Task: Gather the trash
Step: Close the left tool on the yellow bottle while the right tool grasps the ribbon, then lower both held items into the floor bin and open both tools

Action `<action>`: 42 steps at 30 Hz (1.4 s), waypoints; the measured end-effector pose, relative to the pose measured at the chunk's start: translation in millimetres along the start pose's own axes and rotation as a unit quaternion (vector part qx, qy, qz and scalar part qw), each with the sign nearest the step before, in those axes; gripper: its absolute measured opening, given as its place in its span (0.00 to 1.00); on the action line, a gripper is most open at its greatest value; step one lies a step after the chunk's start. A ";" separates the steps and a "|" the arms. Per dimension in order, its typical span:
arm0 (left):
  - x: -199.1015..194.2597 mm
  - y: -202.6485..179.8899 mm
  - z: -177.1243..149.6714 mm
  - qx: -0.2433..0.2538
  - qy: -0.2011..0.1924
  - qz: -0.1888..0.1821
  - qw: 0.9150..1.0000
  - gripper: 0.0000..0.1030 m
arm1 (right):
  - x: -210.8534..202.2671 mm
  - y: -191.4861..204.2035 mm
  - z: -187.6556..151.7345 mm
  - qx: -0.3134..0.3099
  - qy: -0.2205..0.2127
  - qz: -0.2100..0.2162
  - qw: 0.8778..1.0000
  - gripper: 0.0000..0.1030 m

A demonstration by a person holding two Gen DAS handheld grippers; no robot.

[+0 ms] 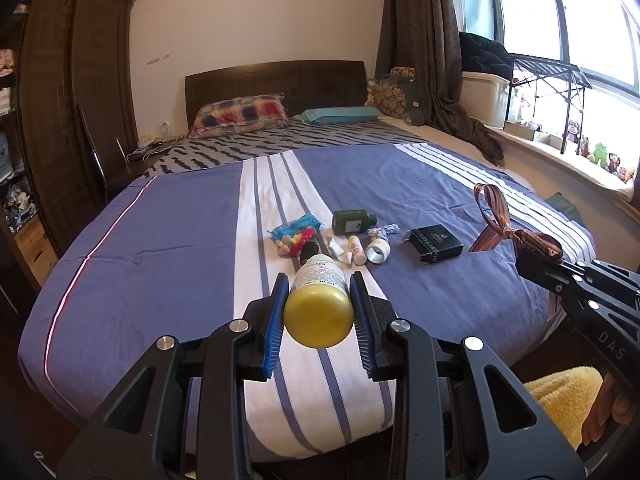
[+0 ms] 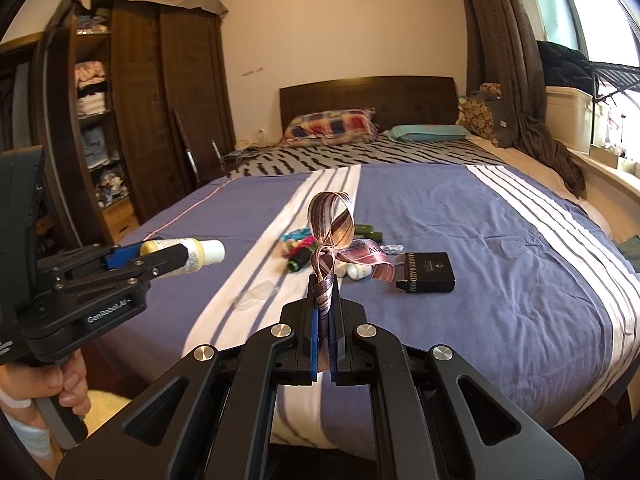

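My left gripper [image 1: 319, 280] is shut on a yellowish plastic bottle [image 1: 319, 300] with a printed label, held bottom-first toward the camera above the bed's foot; the bottle [image 2: 192, 254] also shows at the left of the right wrist view. My right gripper [image 2: 325, 280] is shut on a brown striped ribbon [image 2: 332, 228] whose loop and tails stick up past the fingertips; the ribbon [image 1: 500, 224] appears at the right of the left wrist view. On the bedspread [image 1: 160, 240] lie a dark green bottle [image 1: 352, 221], a bag of coloured pompoms [image 1: 296, 234], small white tubes [image 1: 356, 250] and a black box [image 1: 434, 243].
A clear plastic blister [image 2: 256, 295] lies on the white stripe. Pillows [image 1: 240, 114] rest by the wooden headboard. A tall wardrobe [image 2: 160, 112] stands left of the bed, a curtain [image 1: 432, 60] and windowsill with toys [image 1: 600, 156] to the right. A hand [image 2: 68, 388] grips the left handle.
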State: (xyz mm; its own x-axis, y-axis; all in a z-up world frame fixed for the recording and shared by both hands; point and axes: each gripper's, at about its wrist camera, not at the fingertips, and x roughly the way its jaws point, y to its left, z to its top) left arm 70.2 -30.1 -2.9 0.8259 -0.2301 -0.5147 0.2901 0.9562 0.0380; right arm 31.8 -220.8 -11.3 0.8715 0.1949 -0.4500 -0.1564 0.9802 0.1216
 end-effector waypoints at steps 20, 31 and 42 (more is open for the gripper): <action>-23.3 -9.9 -108.9 -0.030 0.100 -0.007 0.994 0.29 | -17.5 -1.8 -91.7 0.011 0.115 0.009 0.993 0.05; 43.6 -21.8 -185.5 -0.031 0.217 -0.038 0.975 0.29 | 34.4 -0.6 -154.2 0.025 0.229 0.022 0.973 0.05; 121.4 -36.3 -252.2 -0.052 0.344 -0.105 0.932 0.28 | 95.1 -9.0 -235.5 0.061 0.358 0.039 0.931 0.05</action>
State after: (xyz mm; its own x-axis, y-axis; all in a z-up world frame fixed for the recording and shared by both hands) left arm 38.0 -47.3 -282.8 0.2417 -0.2779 -0.9297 0.3316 0.9241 -0.1900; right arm 6.6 -202.7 -263.5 0.3190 0.2821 -0.9048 -0.1152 0.9591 0.2584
